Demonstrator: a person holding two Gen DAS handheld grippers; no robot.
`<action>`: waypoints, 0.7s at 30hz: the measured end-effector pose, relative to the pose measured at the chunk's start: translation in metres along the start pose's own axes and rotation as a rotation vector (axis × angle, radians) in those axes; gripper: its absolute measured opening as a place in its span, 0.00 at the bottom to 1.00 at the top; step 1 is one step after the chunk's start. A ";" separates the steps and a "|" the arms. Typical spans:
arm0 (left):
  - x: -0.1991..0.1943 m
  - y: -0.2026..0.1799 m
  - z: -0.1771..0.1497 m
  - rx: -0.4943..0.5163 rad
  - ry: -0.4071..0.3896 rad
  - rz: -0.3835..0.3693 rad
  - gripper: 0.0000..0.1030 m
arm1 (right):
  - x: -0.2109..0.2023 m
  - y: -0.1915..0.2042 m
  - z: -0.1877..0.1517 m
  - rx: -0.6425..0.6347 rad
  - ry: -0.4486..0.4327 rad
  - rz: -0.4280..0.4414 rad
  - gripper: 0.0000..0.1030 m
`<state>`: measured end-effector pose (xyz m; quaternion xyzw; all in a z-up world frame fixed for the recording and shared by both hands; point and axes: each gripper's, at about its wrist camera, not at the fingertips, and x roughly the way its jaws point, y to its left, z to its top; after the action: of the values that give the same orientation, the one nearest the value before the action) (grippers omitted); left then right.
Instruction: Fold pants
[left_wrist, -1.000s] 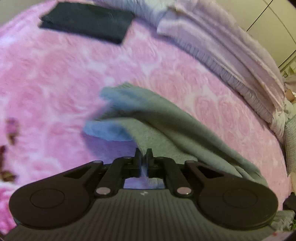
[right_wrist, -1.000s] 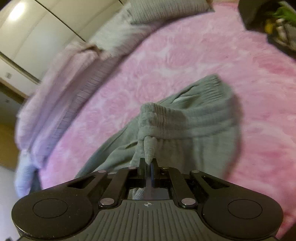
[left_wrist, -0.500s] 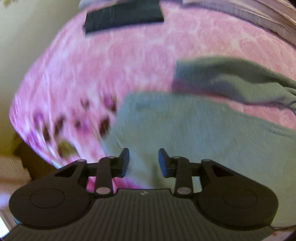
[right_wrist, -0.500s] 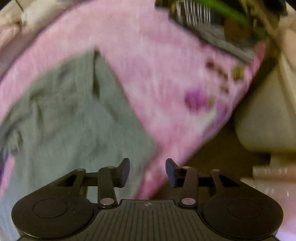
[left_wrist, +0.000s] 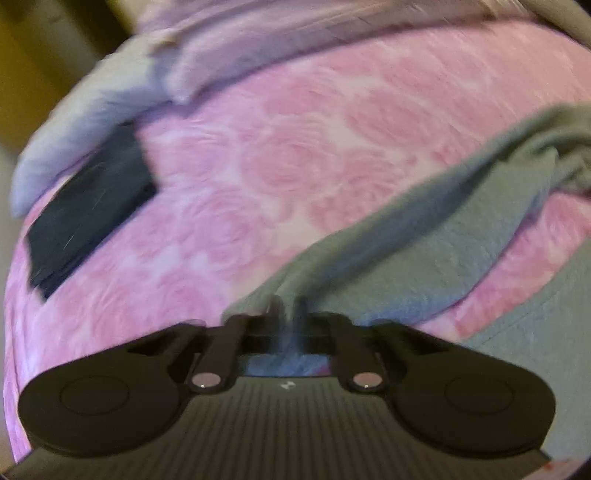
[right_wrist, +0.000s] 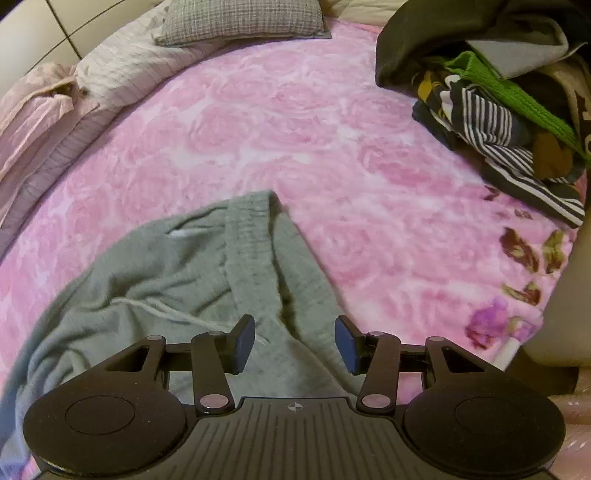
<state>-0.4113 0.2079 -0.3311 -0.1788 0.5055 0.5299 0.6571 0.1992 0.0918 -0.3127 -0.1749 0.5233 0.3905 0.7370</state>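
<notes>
Pants (right_wrist: 192, 288), grey, lie rumpled on the pink blanket (right_wrist: 332, 122): the left gripper (left_wrist: 287, 308), its fingers just closed, pinches a leg, probably for folding, the right gripper (right_wrist: 294, 344) hangs apart and empty over the waistband; no writing is legible.

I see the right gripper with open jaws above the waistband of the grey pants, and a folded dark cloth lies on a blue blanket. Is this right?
Not quite: the blanket under the folded dark cloth is pink, not blue, as the left wrist view shows. The rest holds: in the right wrist view the right gripper has open jaws above the waistband of the grey pants.
</notes>
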 end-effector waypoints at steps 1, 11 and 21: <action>0.003 0.003 0.009 0.021 -0.013 0.002 0.03 | -0.001 0.000 0.002 0.008 -0.006 -0.003 0.44; 0.057 0.089 0.181 -0.360 -0.212 0.111 0.44 | 0.011 0.045 0.047 0.003 -0.148 0.034 0.44; 0.130 0.125 0.073 -0.814 0.054 -0.138 0.46 | 0.051 0.041 0.047 0.048 -0.091 0.051 0.46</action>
<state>-0.4955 0.3780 -0.3733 -0.4713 0.2586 0.6364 0.5532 0.2056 0.1693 -0.3343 -0.1260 0.5026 0.4040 0.7539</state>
